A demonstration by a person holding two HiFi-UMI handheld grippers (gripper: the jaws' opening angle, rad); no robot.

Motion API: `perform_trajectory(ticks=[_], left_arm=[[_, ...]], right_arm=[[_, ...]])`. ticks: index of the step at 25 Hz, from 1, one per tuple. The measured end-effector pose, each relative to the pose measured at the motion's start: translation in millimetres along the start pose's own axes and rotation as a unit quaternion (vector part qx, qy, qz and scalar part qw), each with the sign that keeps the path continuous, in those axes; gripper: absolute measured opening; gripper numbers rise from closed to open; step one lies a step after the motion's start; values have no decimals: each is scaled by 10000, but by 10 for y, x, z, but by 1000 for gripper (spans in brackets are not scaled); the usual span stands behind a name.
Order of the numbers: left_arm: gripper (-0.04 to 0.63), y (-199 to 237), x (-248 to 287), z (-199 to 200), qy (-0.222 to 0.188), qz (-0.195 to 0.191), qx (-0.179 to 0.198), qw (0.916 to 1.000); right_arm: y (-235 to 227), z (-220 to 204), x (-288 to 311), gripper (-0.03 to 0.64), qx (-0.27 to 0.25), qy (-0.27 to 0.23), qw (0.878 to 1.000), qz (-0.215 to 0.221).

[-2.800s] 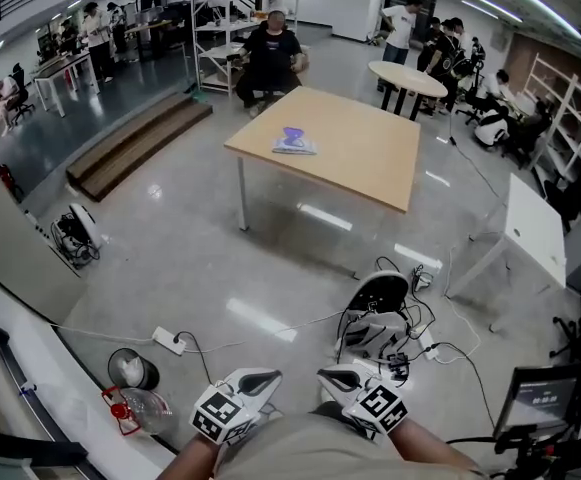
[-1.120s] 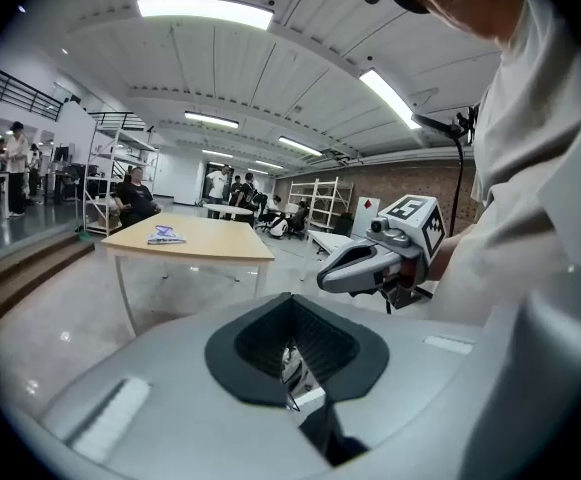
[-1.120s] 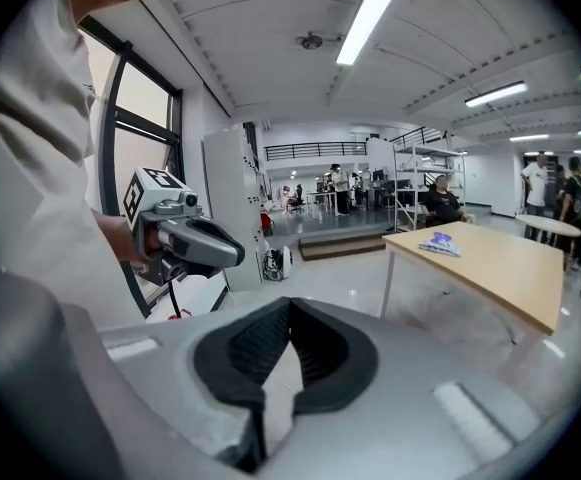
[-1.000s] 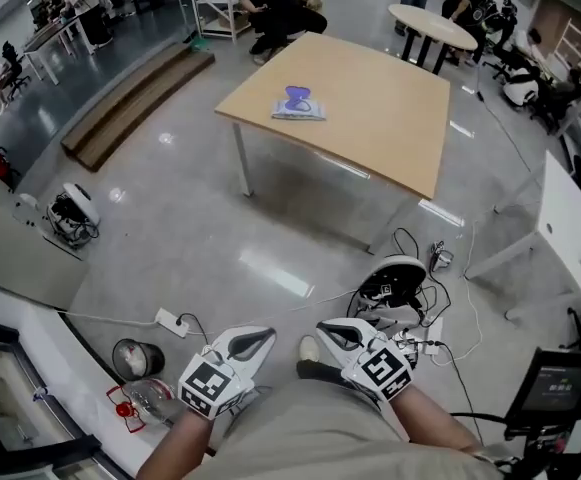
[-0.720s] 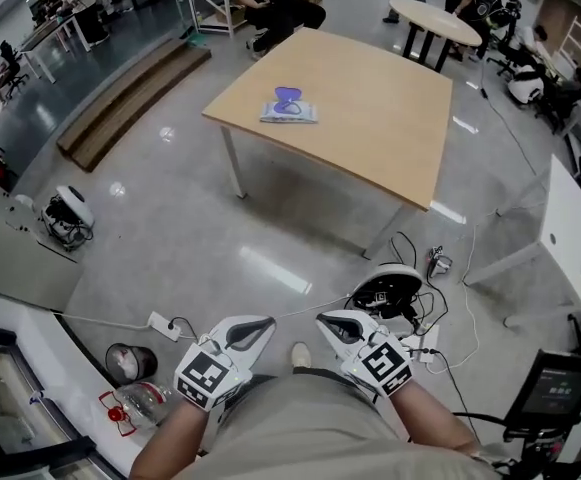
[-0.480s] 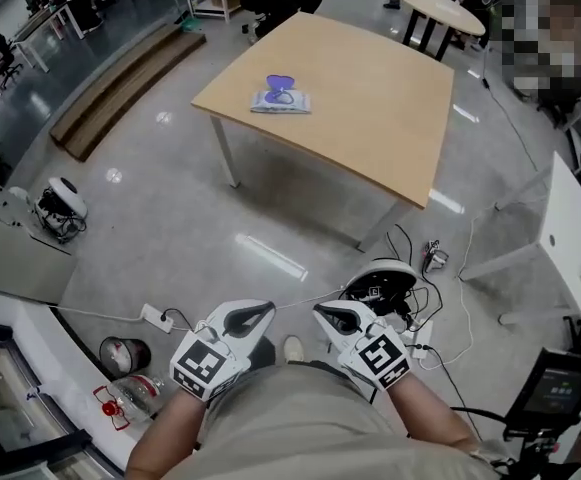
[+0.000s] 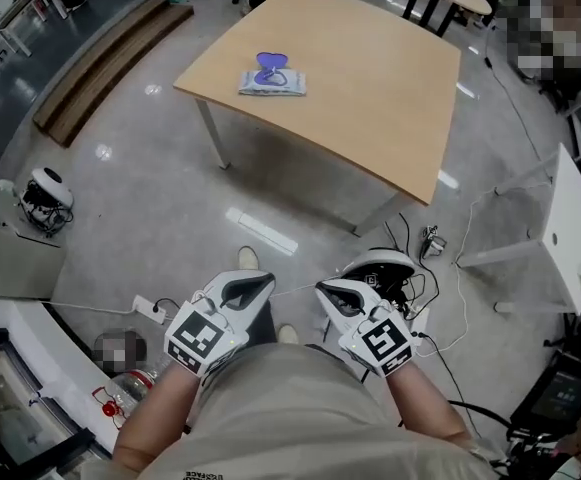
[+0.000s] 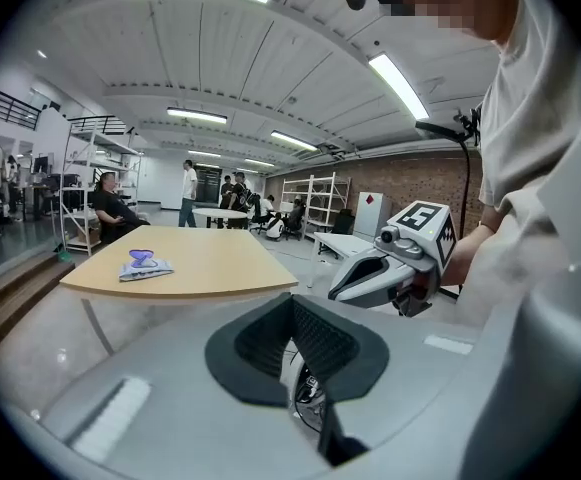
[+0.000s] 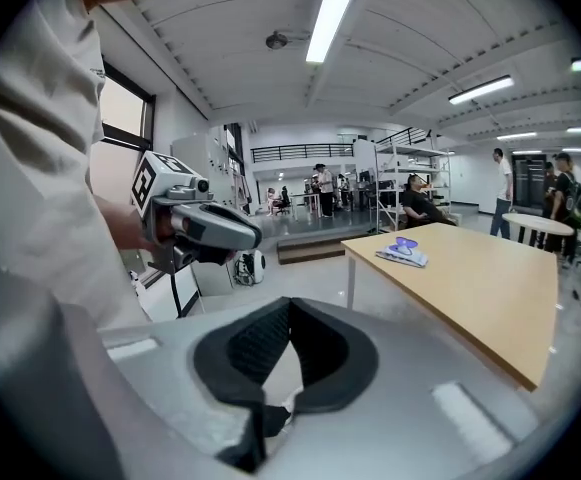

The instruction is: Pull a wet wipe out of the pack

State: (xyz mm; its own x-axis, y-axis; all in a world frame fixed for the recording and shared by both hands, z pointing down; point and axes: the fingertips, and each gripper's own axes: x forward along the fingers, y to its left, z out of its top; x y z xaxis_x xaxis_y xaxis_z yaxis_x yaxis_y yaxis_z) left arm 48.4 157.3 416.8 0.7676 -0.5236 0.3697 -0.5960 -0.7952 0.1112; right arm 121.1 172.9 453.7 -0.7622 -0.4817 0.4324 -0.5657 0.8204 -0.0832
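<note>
The wet wipe pack (image 7: 270, 81), pale with a purple lid, lies on the far left part of the wooden table (image 7: 370, 88). It also shows as the pack (image 8: 145, 266) in the left gripper view and the pack (image 9: 402, 252) in the right gripper view. My left gripper (image 7: 260, 283) and right gripper (image 7: 325, 290) are held close to my body above the floor, far short of the table. Both are shut with nothing between the jaws. The left gripper (image 8: 292, 303) has its pads meeting at the tip, as does the right gripper (image 9: 288, 306).
On the floor ahead lie a white round device with tangled cables (image 7: 385, 268) and a power strip (image 7: 150, 308). A white table (image 7: 570, 228) stands at the right. A low wooden step platform (image 7: 100, 58) runs at the far left. People sit and stand beyond the table.
The view has moved forward across the floor, so the table and pack appear closer and larger. Both grippers have stayed shut near my body.
</note>
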Motion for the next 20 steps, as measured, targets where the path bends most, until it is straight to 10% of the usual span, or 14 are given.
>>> perform_trajectory(ticks=[20], left_arm=[[6, 2898, 465, 434, -136, -526, 44, 9985]], right_arm=[[-1477, 1349, 2267, 3, -43, 236, 9986, -467]])
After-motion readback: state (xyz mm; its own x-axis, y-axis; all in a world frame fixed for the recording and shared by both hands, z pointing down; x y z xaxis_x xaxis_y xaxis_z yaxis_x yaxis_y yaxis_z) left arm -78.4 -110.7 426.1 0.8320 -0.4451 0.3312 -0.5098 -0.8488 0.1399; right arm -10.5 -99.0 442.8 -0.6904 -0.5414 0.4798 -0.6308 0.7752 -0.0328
